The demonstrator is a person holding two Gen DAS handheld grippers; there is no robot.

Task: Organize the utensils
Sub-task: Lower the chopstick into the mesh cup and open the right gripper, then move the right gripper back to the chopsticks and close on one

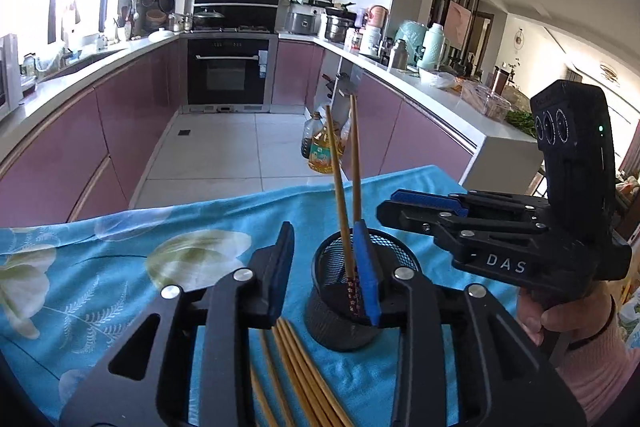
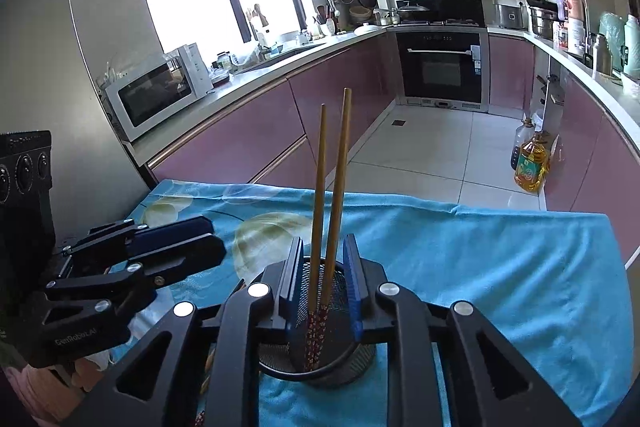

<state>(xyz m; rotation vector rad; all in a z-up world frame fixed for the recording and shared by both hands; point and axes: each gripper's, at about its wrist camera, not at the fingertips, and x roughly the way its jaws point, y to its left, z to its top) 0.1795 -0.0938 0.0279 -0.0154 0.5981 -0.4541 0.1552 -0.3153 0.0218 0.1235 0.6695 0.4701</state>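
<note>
On the tabletop [image 2: 500, 259], which is wearing a blue floral cloth [image 1: 100, 267], a black mesh cup [image 1: 340, 311] is standing upright and holding two chopsticks [image 2: 334, 187]. They are leaning slightly apart, patterned ends down in the cup and plain ends pointing toward 12 o'clock.

In the right wrist view, you are holding your right hand-held gripper [image 2: 322, 283] directly over the cup, its blue-padded fingers [image 2: 354, 287] parted on either side of the two chopsticks. The pads are not pressing either stick; a gap is showing on both sides.

In the left wrist view, you are holding your left hand-held gripper [image 1: 326, 267] with its fingers spread wide. The right finger is overlapping the cup's rim in the picture; whether it is touching the rim cannot be told. At 6 o'clock from this gripper, a loose bundle of chopsticks [image 1: 296, 375] is lying flat on the cloth, just beside the cup at its 8 o'clock side.

Your right hand-held gripper is appearing in the left view at 3 o'clock, and your left one is appearing in the right view at 9 o'clock.

Beyond the tabletop, at 12 o'clock, an oven [image 2: 442, 67] is facing you, and oil bottles [image 2: 530, 163] are standing on the floor [image 2: 420, 155] at 2 o'clock.
</note>
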